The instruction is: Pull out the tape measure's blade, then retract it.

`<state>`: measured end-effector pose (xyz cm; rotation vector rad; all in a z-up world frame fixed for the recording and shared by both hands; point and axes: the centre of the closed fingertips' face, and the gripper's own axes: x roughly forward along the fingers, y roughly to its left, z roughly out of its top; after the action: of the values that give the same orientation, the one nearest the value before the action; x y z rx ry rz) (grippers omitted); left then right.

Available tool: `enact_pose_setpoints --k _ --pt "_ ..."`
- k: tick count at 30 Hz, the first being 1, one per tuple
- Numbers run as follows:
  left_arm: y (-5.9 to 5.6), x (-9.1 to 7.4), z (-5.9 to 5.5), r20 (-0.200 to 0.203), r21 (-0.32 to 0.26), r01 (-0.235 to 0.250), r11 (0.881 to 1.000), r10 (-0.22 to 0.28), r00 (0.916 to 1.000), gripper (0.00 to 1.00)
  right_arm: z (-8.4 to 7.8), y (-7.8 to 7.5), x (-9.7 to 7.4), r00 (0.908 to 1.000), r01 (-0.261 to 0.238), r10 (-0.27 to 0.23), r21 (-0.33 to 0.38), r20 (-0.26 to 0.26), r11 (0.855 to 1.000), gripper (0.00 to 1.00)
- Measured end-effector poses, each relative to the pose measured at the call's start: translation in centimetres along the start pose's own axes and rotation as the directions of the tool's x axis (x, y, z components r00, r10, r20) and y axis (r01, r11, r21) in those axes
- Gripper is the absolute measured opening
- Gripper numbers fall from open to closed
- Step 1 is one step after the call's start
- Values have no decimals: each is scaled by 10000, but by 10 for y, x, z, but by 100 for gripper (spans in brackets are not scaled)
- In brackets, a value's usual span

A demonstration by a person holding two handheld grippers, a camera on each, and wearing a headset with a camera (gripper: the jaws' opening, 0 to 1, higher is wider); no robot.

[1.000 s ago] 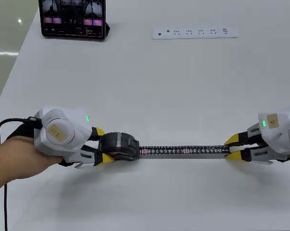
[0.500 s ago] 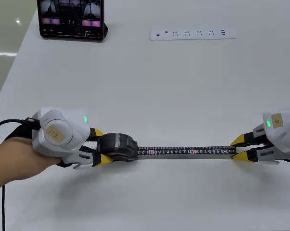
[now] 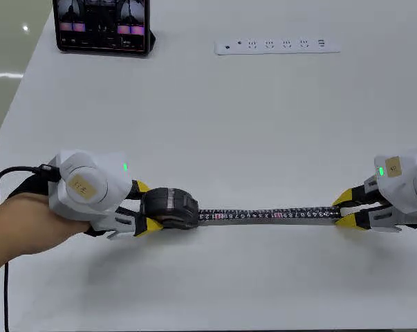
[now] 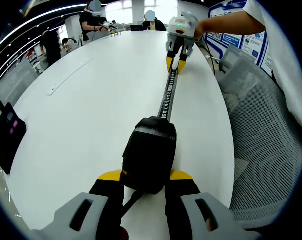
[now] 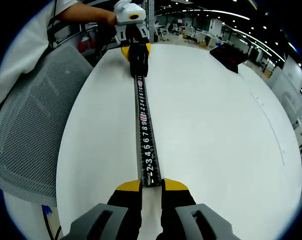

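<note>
While the left gripper (image 3: 147,207) stays clamped on the case (image 3: 170,208) at the near left of the table (image 3: 215,124), the stretch of blade (image 3: 270,215) to its right has grown a little over the last second. The right gripper (image 3: 344,209), closed on the blade's tip, has drawn further right, and the case has kept its place. The gain in the last half second is slight, so I judge the pull-out is close to done, with the retract step yet to begin. That step will want a guided return, since a blade let go at this length could whip back into the case.

The head view takes in the whole line at once, lying low along the near part of the table. It also shows a tablet (image 3: 102,26) and a power strip (image 3: 276,46) at the far edge, well apart from the work. The left gripper view adds the grip itself: both jaws pressed against the case's sides, with the blade running straight away to the other gripper. The right gripper view adds the blade's numerals, face up, and the tip pinched between its own jaws. Both gripper views show a mesh chair (image 4: 261,140) beside the table.
</note>
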<state>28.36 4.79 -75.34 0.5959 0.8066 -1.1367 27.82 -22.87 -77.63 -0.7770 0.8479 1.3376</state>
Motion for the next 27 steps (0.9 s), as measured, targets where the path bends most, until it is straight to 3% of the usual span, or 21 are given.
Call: enact_pose_setpoints --k 13,24,27 --pt "0 -1 2 137 -62 34 10000 -33 9999 27 -2 -1 0 9997 -22 20 -63 -262 10000 12" --pt "0 -1 2 212 -106 106 9999 -104 9997 27 2 -4 -2 9999 125 -126 204 28 9997 13" --pt "-1 -1 2 195 -128 116 9998 -114 9997 28 4 -3 -3 9998 163 -167 432 96 9989 18"
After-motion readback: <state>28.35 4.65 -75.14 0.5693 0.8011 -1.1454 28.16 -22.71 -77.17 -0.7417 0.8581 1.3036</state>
